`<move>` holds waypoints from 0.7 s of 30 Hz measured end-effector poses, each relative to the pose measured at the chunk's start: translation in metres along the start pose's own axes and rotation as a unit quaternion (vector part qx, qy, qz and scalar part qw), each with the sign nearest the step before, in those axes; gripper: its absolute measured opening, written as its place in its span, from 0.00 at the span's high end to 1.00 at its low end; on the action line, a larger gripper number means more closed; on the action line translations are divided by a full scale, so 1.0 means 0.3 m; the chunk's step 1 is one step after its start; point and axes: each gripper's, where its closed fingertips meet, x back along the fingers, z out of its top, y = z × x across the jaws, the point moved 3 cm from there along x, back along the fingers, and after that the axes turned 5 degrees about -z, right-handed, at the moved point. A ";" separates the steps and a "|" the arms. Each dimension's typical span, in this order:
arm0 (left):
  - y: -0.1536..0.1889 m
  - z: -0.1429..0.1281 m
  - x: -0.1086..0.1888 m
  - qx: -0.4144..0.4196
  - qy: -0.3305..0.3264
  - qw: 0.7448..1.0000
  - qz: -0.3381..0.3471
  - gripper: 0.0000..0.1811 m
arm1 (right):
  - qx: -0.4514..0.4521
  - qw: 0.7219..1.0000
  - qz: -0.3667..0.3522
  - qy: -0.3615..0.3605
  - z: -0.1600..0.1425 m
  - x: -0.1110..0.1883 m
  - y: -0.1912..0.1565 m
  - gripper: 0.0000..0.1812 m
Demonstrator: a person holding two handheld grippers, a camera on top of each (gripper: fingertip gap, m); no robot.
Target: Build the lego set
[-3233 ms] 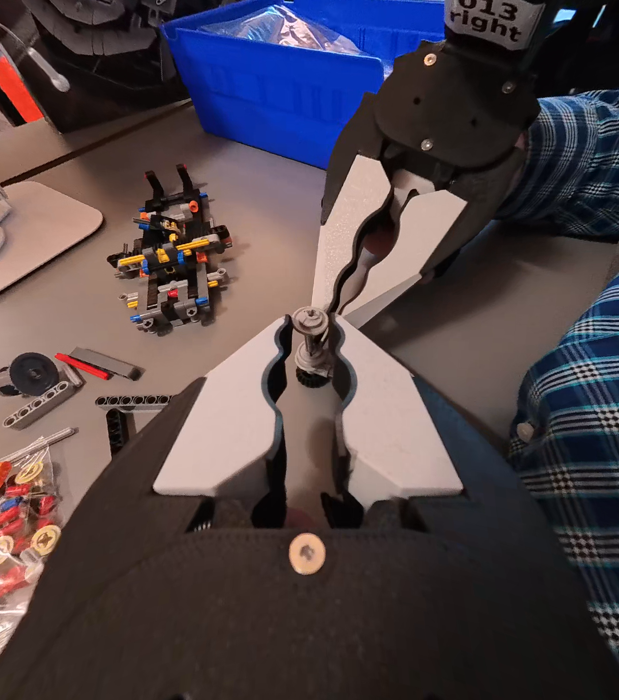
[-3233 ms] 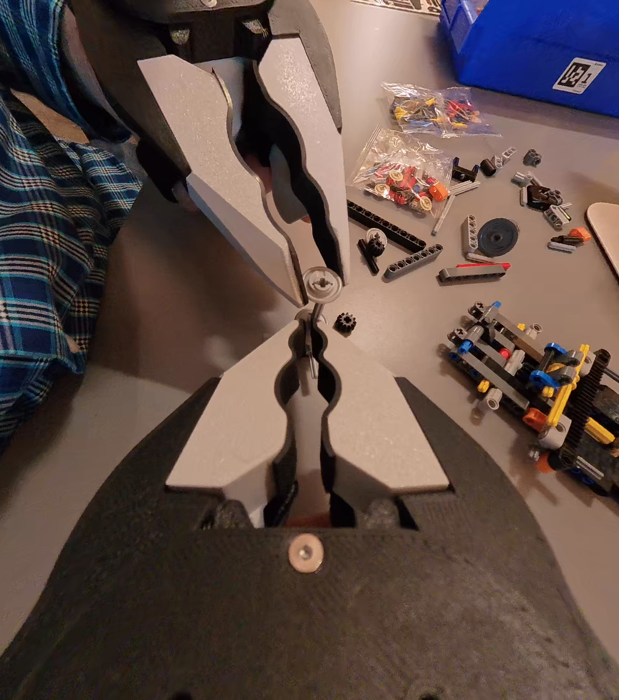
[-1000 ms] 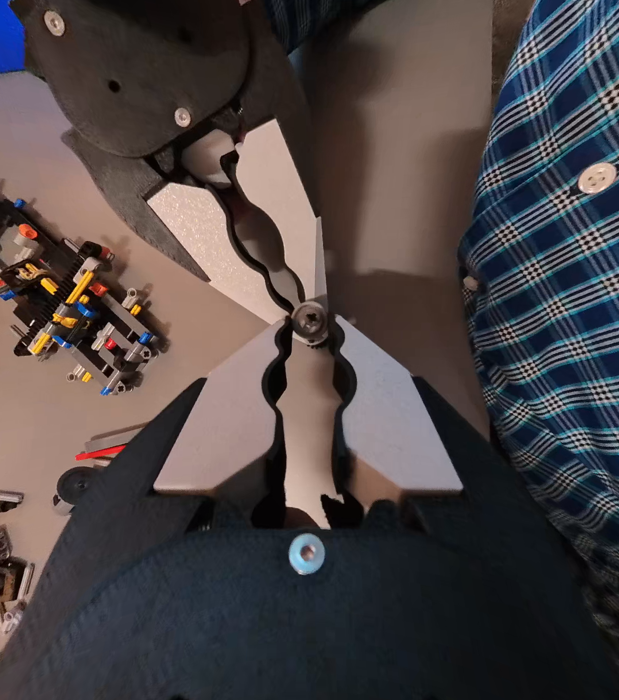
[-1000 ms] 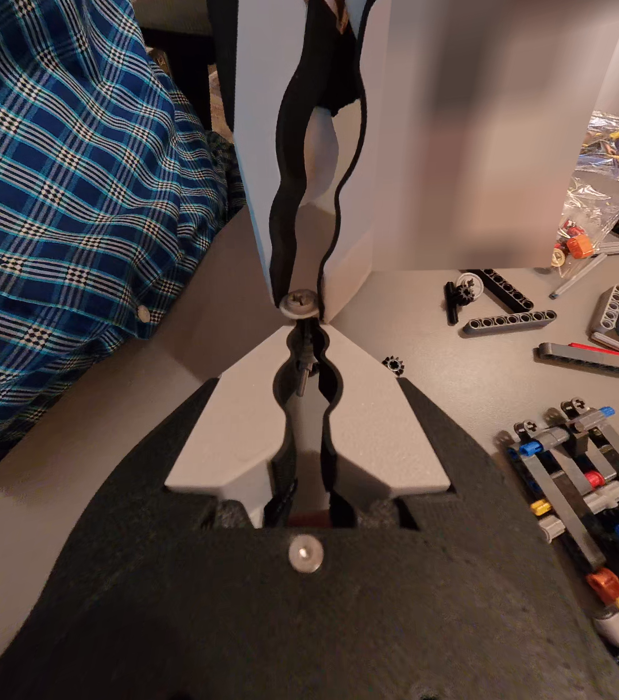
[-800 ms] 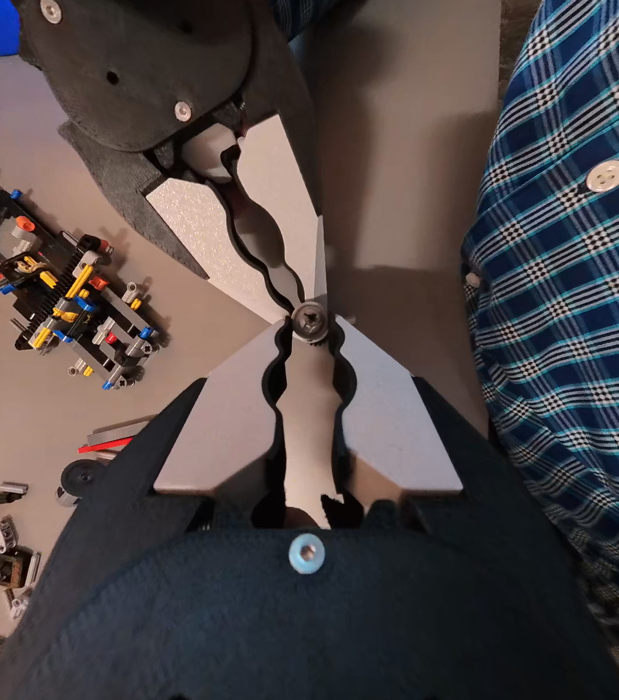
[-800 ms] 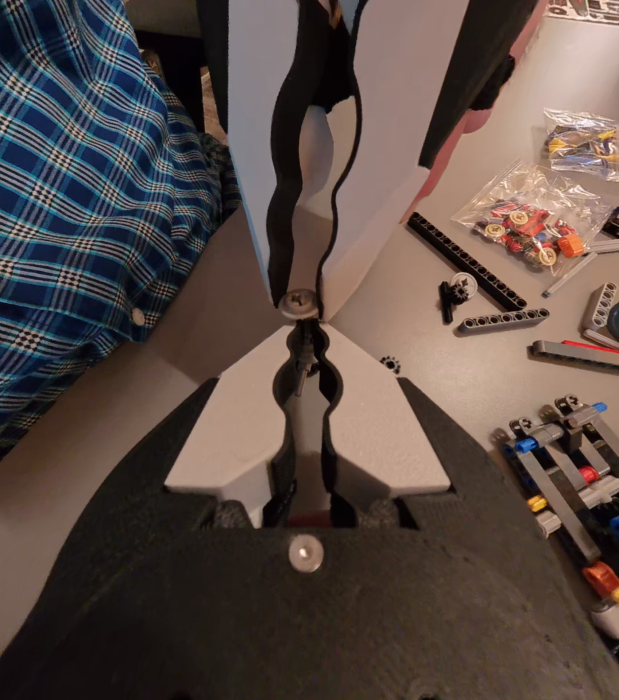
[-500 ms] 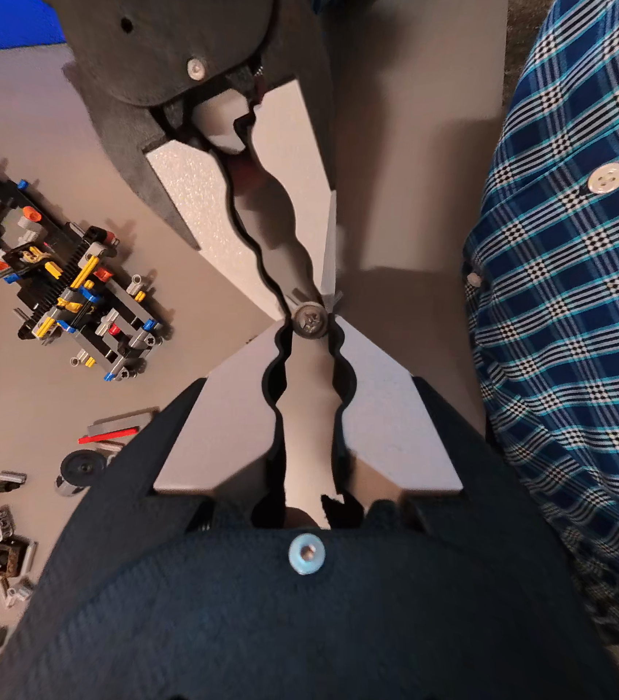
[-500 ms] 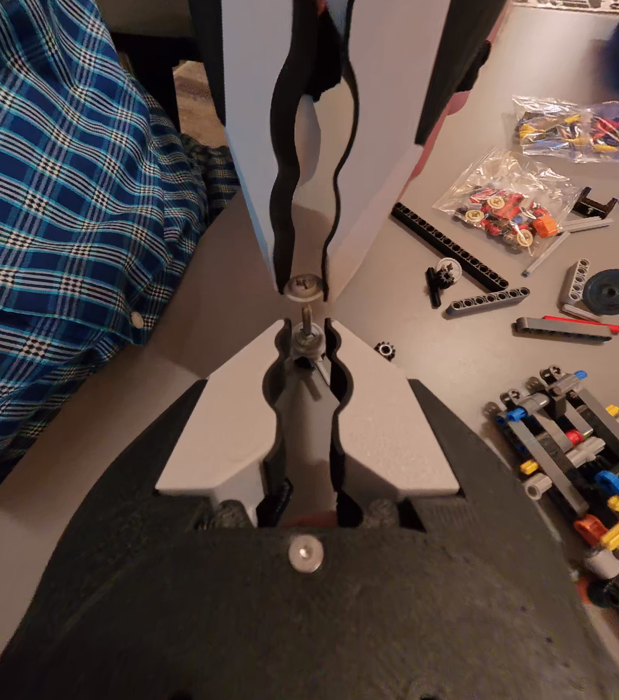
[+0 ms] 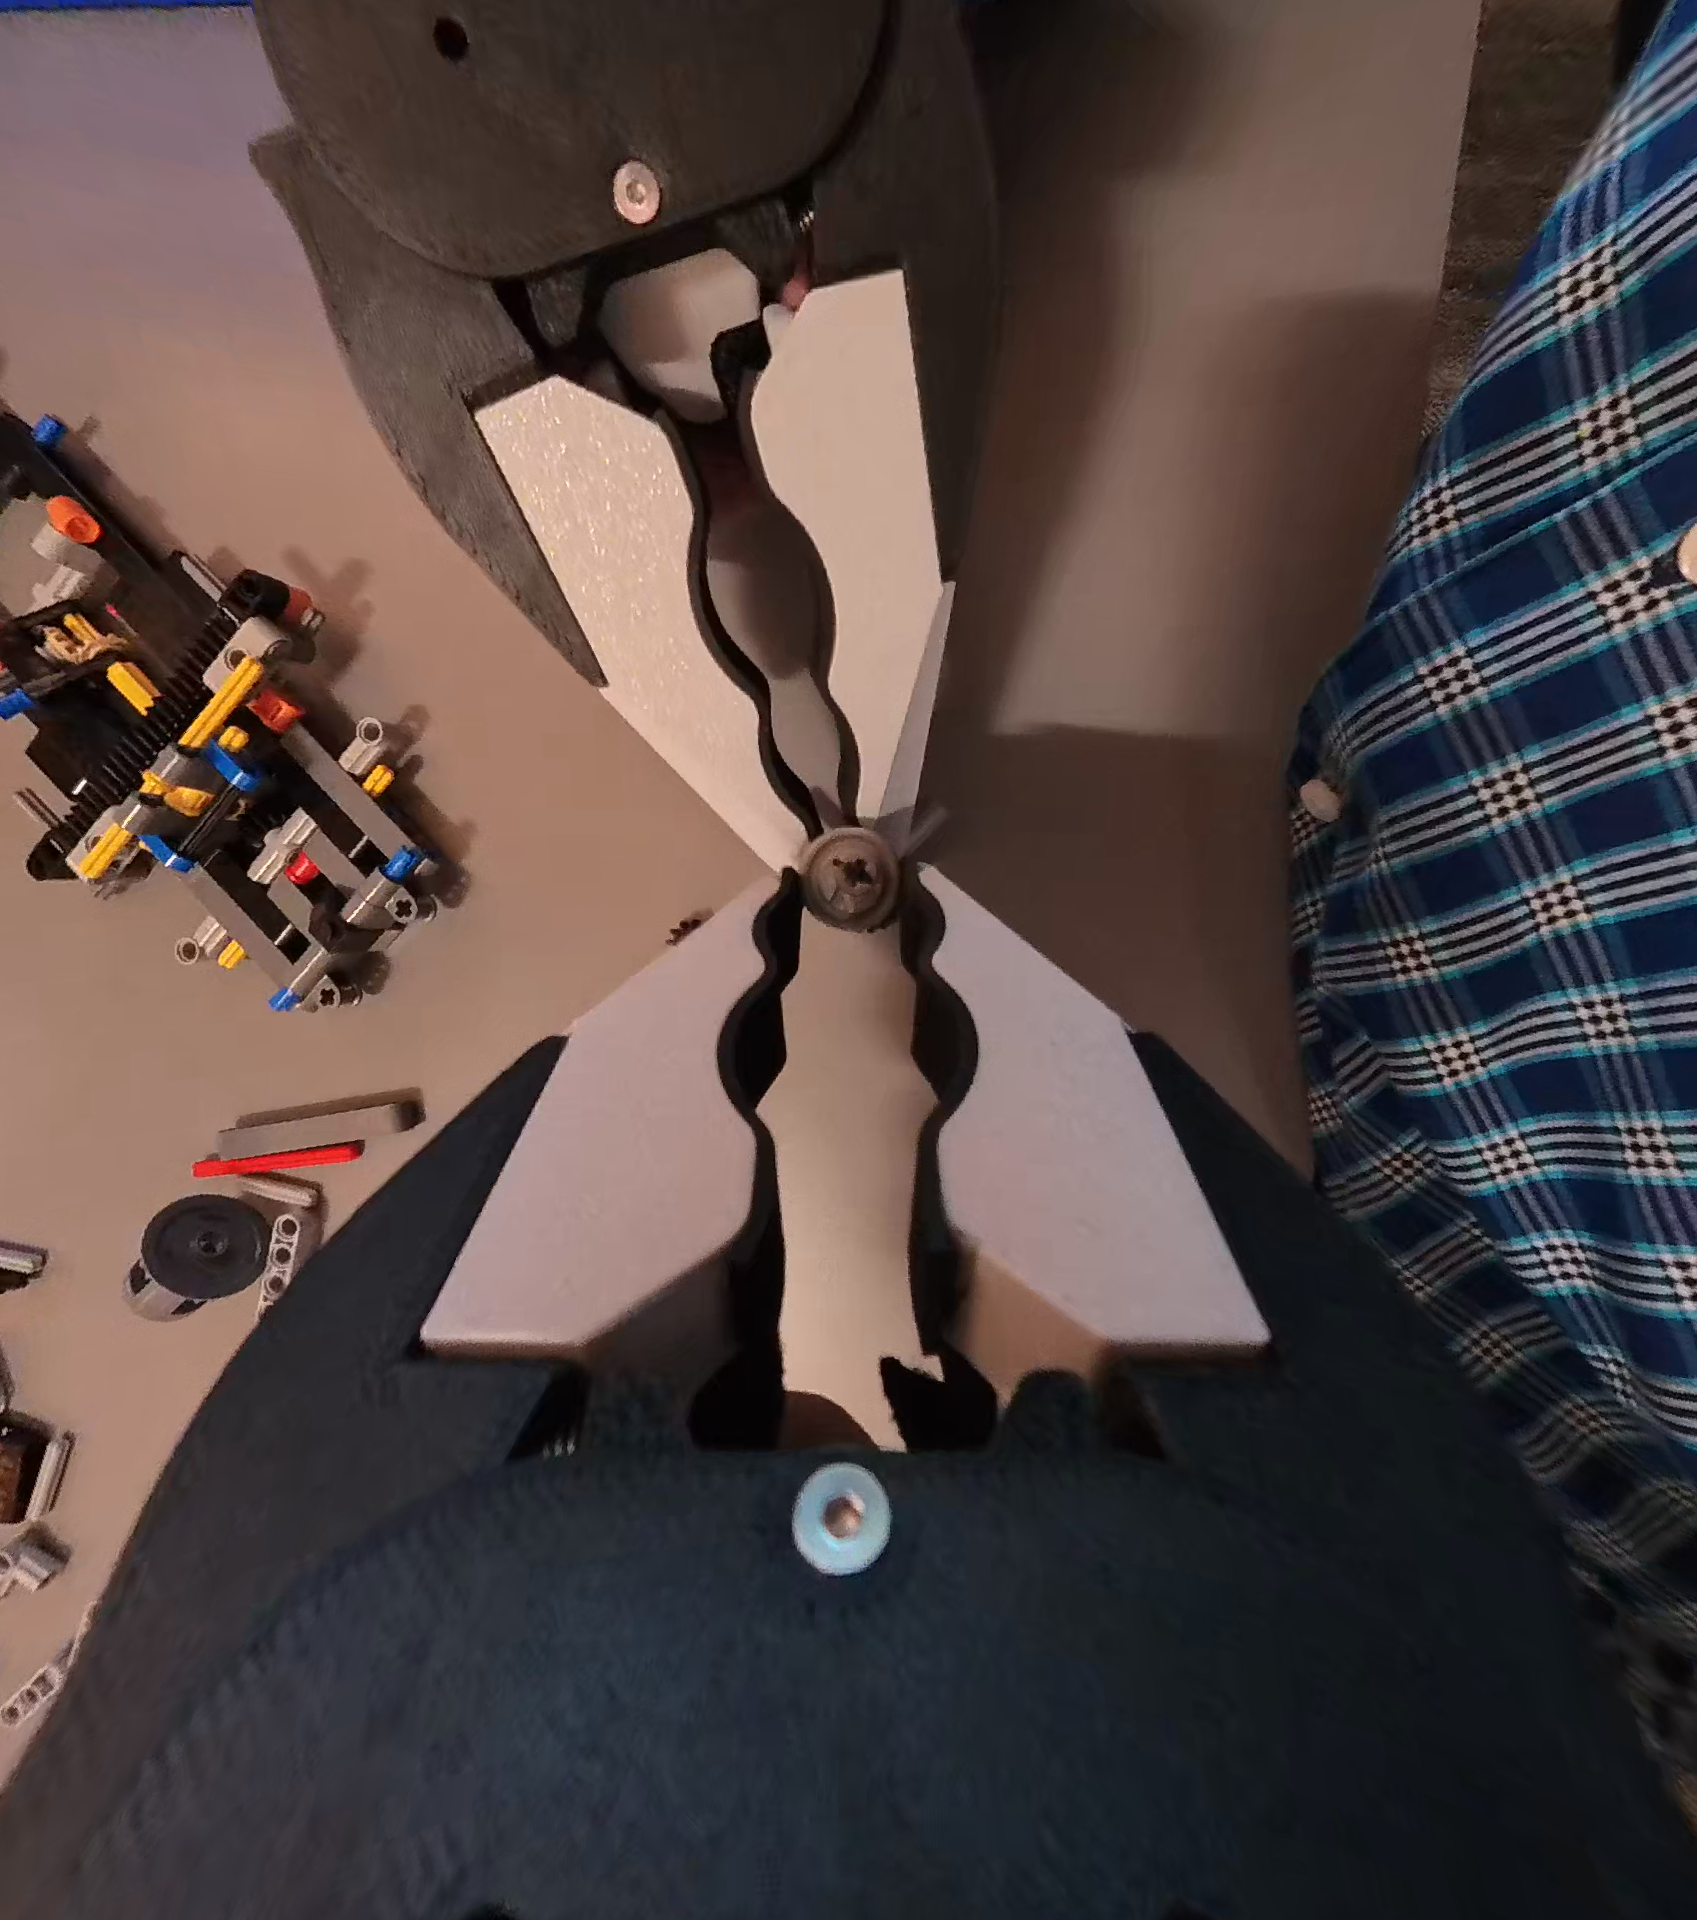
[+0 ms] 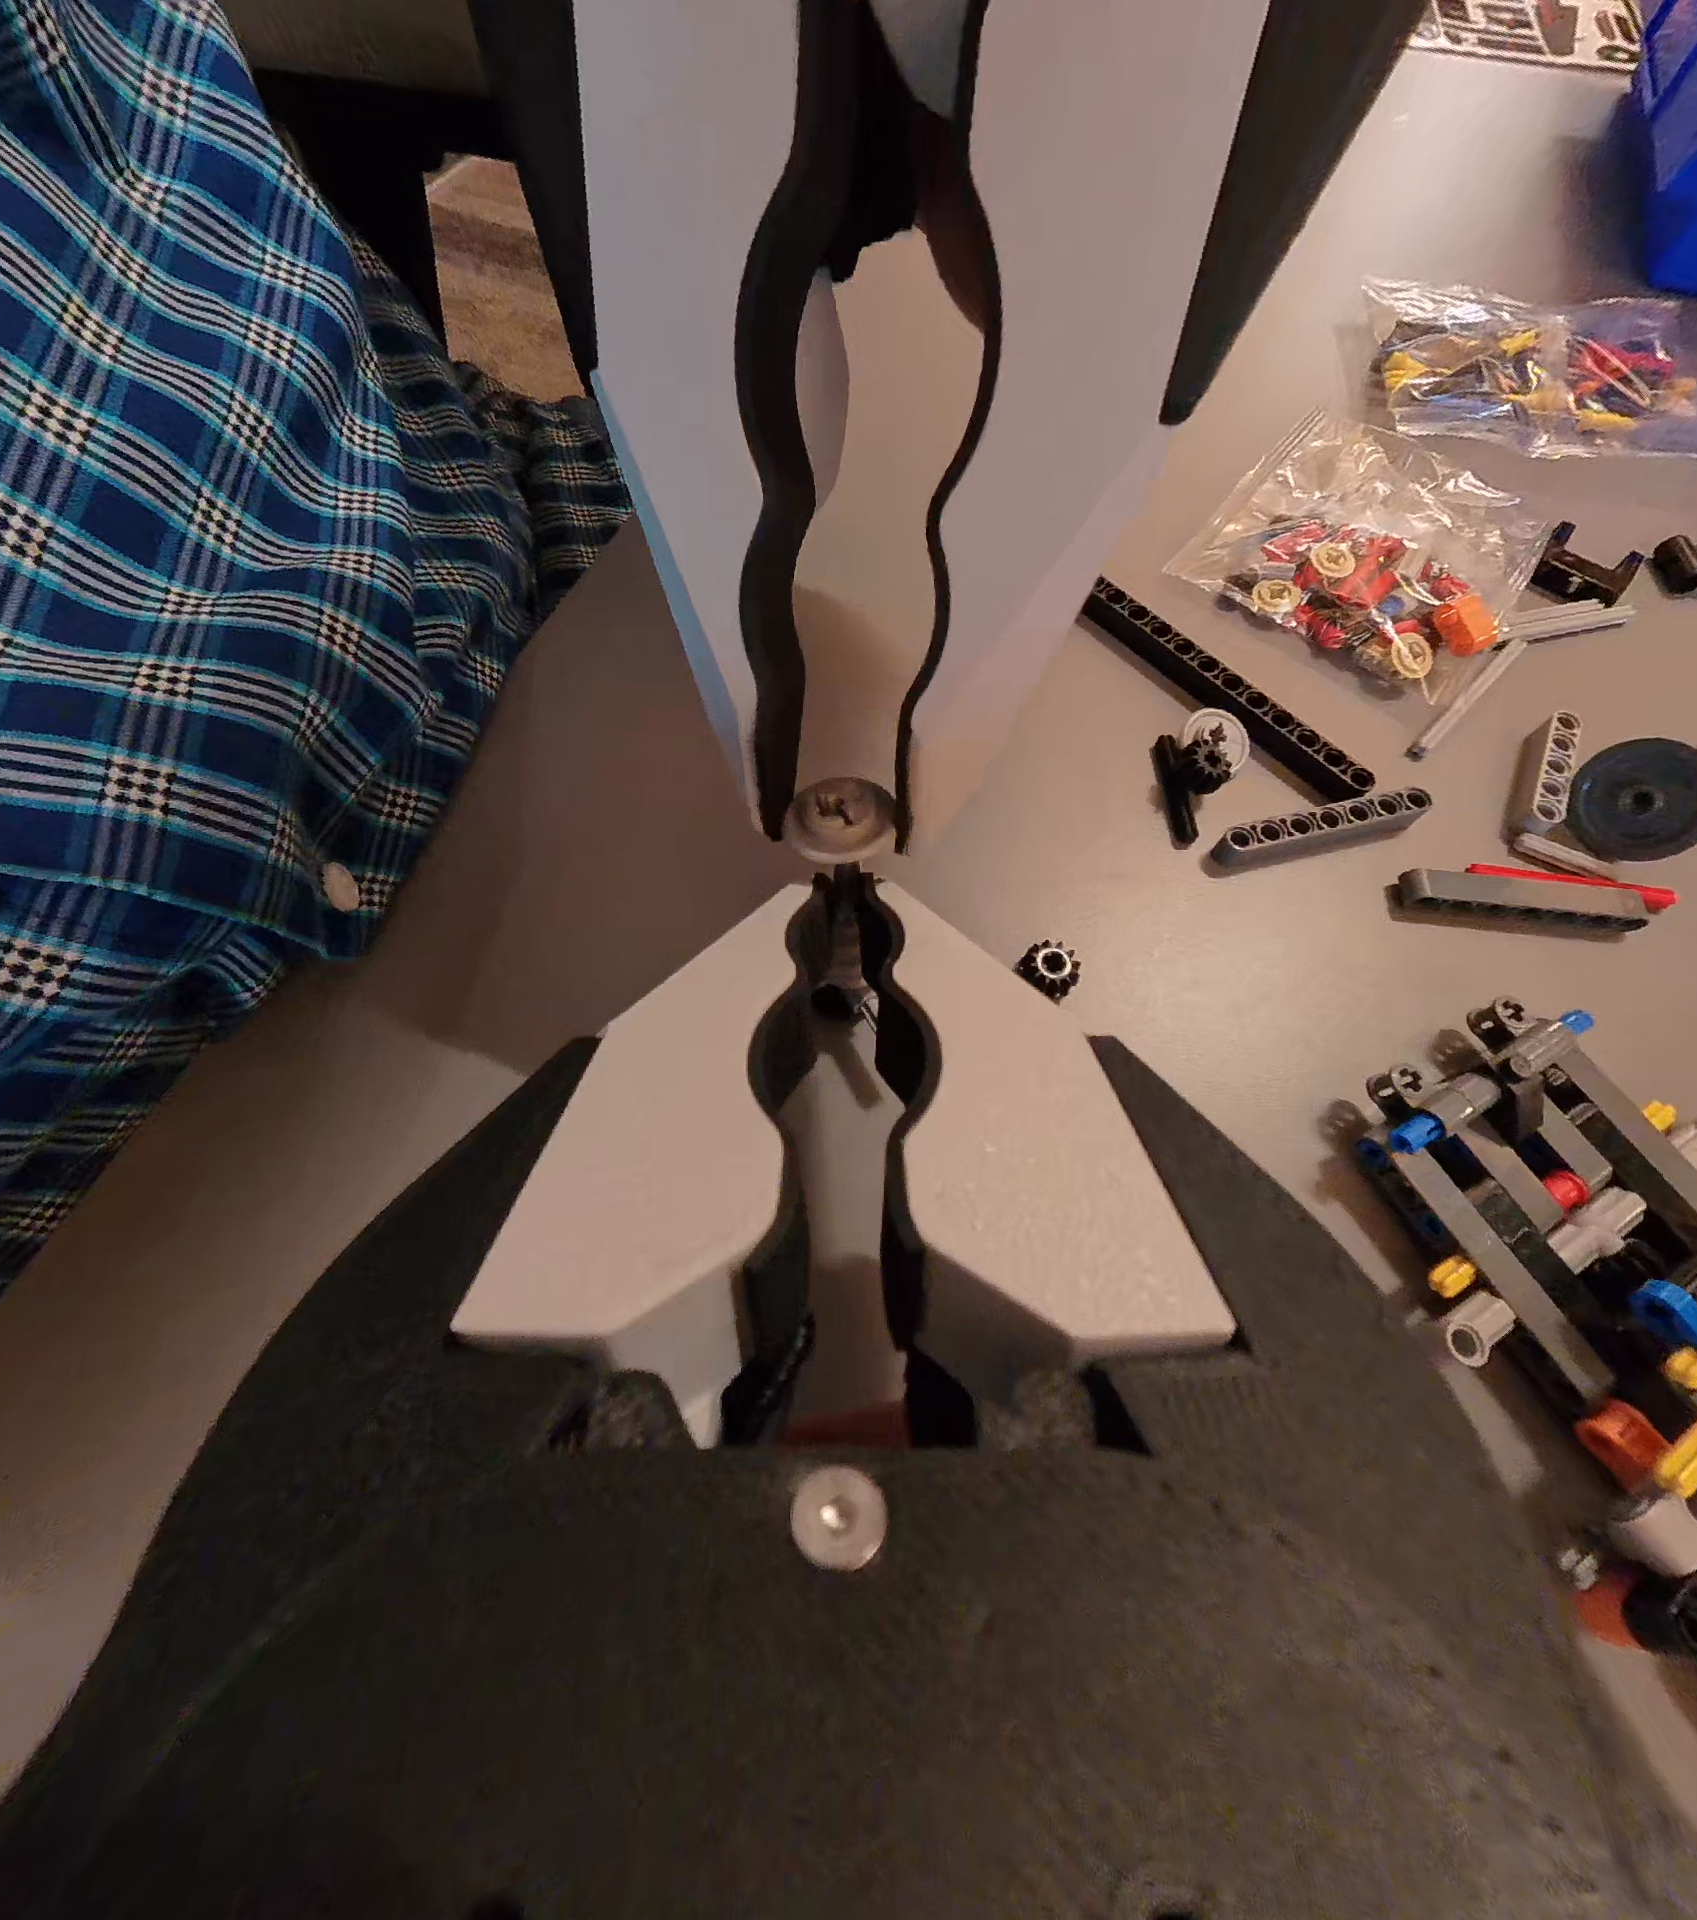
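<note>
Above the smooth grey surface [image 10: 1239, 987], the left gripper [image 9: 849, 883], its matte grey fingers wavy-edged, clamps a round grey plastic pulley wheel [image 9: 849, 878]. The right gripper [image 10: 839, 914] is clenched on a thin dark ridged axle [image 10: 839, 951] just beneath that wheel.

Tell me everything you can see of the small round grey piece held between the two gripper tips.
The grey piece is a small round disc, plastic by its look, with a cross-shaped hole at its centre. The left hand-held gripper is shut on its rim, holding it above the table. A thin dark axle, pinched by the right hand-held gripper, points at its hole; contact is unclear.
</note>
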 end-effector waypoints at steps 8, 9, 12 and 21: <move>-0.003 -0.001 -0.001 0.018 -0.011 1.000 -0.001 0.91 | -0.002 1.000 0.004 0.005 0.000 -0.002 0.000 0.99; -0.002 0.001 -0.002 0.017 -0.011 1.000 -0.003 0.91 | -0.003 1.000 0.004 0.005 0.000 -0.002 0.001 0.99; -0.003 0.007 -0.006 0.017 -0.017 1.000 -0.005 0.91 | -0.003 1.000 0.004 0.005 0.000 -0.002 0.001 0.99; 0.000 0.011 -0.009 0.036 -0.032 0.999 -0.005 0.91 | -0.001 1.000 0.002 0.005 0.001 -0.003 0.000 1.00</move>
